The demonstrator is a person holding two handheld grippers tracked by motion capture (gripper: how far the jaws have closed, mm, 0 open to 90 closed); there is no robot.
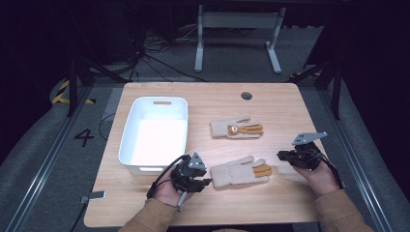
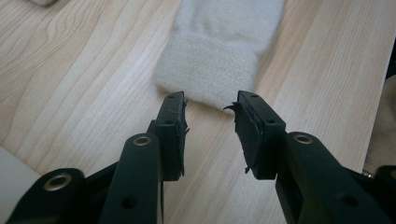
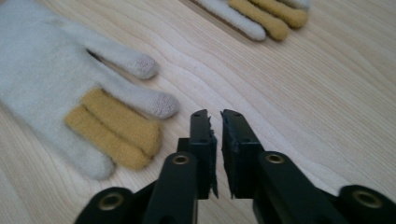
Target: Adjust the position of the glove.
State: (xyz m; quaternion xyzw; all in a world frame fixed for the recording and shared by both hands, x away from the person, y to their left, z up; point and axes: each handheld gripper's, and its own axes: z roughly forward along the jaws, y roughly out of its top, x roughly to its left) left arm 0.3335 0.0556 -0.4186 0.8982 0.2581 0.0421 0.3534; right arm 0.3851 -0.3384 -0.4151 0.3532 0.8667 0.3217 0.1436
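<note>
Sleeves and hands come in from the near edge, and each hand holds a tool low over the wooden surface [image 1: 285, 101]. That surface is the biggest thing on show, pale and rectangular, with a small dark round insert [image 1: 246, 95] close to its far edge and plenty of bare wood along the right side and the near edge.

Next in size, the white bin [image 1: 154, 134] sits on the left half, its long side running away from the person, its near rim just beside the left tool [image 1: 207, 182]. Bare wood separates the bin from the gloves.

Now the gloves. The near glove [image 1: 240, 172] lies flat between the two tools, cuff pointing left, cream with two mustard fingers pointing right. The far glove [image 1: 236, 128] lies parallel behind it, well apart from the bin, with open wood between the pair.

Left tool: jaws apart, a clear gap between the pads, tips right at the ribbed cuff [image 2: 208, 70] edge of the near glove, though whether they touch it I cannot tell.

Right tool [image 1: 281, 155]: jaws nearly together, only a thin slit between them, gripping nothing. In the right gripper view its tips sit on bare wood just beside the near glove's fingertips [image 3: 163, 103], with the far glove's fingertips [image 3: 268, 16] farther off.
</note>
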